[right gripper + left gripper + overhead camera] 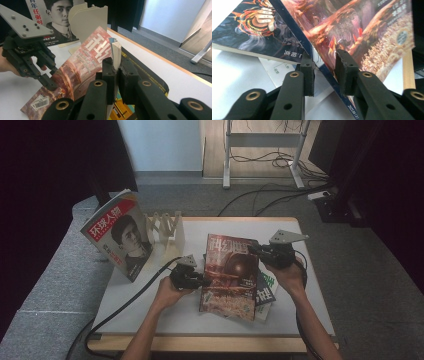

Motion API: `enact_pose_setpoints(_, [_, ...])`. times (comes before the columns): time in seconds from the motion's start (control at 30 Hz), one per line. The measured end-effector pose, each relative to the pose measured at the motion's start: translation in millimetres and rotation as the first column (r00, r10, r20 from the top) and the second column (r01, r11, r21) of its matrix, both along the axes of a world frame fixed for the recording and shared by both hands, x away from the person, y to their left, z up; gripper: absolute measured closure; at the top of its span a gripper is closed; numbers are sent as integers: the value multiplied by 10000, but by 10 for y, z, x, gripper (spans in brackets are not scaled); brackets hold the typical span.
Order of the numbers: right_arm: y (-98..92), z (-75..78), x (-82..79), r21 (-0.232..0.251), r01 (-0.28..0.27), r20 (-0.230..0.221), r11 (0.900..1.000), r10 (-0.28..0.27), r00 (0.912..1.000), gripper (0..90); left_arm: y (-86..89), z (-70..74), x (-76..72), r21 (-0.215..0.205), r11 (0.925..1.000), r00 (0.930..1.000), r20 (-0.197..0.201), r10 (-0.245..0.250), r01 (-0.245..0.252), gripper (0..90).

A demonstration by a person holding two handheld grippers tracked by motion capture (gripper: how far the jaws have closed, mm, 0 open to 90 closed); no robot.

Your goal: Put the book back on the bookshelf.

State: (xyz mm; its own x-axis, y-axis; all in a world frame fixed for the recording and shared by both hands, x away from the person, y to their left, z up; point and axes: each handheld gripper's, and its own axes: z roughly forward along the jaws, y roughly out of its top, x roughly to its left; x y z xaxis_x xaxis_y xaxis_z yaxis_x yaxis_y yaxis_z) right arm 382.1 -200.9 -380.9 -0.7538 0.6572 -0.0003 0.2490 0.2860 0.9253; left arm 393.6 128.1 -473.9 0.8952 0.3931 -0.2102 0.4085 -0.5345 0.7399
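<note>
Between the right tongs, clamped tight, sits the top corner of a red magazine, lifted off the counter. Left tongs straddle its blue edge, narrowed but not visibly pinching. Other books lie underneath; beyond, a portrait magazine leans on a rack.
</note>
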Motion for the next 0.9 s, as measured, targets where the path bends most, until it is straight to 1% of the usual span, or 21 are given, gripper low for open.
enact_pose_setpoints(0.07, [-5,0,10,2,21,5,10000,-21,10000,828,6,14,-3,-3,10000,10000,38,-3,3,711])
enact_pose_setpoints(0.2, [-17,38,14,50,95,140,9999,-96,9999,828,36,78,-1,-203,9997,9997,200,104,-100,737])
enact_pose_setpoints(0.27, [-28,83,15,46,132,234,9999,-133,9996,828,49,130,-9,-263,9995,9991,389,155,-144,750])
enact_pose_setpoints(0.37, [-44,152,14,-35,236,391,9997,-234,9990,828,74,209,-31,-547,9983,9975,663,253,-217,771])
enact_pose_setpoints(0.43, [-62,191,19,42,256,467,9997,-257,9986,829,87,258,-48,-713,9972,9960,849,293,-233,783])
enact_pose_setpoints(0.53, [-83,255,16,163,285,575,9995,-294,9979,830,84,326,-73,-814,9964,9927,1159,332,-238,795])
enact_pose_setpoints(0.67, [-103,340,0,249,331,797,9991,-350,9962,831,70,395,-98,-959,9950,9859,1620,416,-262,804])
enact_pose_setpoints(0.73, [-115,384,-12,348,319,932,9989,-350,9950,832,66,421,-111,-1035,9941,9812,1864,504,-314,812])
enact_pose_setpoints(0.77, [-121,409,-21,363,322,967,9988,-355,9947,832,61,433,-119,-1063,9937,9778,2019,560,-349,817])
enact_pose_setpoints(0.8, [-124,431,-30,385,317,1038,9988,-355,9940,832,57,448,-131,-1080,9934,9726,2241,614,-379,822])
enact_pose_setpoints(0.9, [-128,491,-62,410,401,1289,9984,-451,9906,831,59,463,-160,-1176,9921,9613,2653,745,-444,837])
